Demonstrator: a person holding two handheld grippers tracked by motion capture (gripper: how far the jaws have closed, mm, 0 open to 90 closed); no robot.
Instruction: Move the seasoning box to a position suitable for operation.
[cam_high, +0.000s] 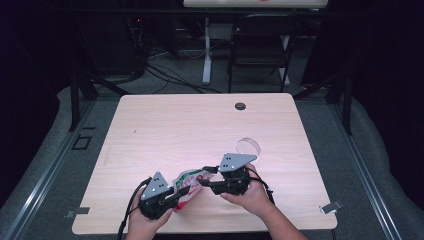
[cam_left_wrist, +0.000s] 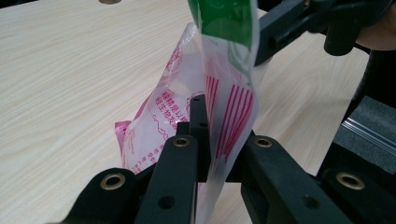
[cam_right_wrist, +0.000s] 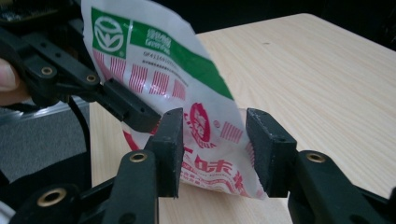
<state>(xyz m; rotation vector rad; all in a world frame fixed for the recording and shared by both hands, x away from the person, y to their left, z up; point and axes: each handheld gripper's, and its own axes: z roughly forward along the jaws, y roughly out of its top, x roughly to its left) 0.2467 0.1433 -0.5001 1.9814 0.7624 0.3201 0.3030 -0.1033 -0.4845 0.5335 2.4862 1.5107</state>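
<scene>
Two grippers meet at the near tabletop: our left gripper pinches the snack bag, our right gripper gapes around it, so opening seems unstarted.

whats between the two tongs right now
A plastic snack bag printed in red and green hangs between the left tongs and right tongs, clearest in the high view.

Left gripper is clamped closed; right gripper, jaws apart, points toward it.
</scene>
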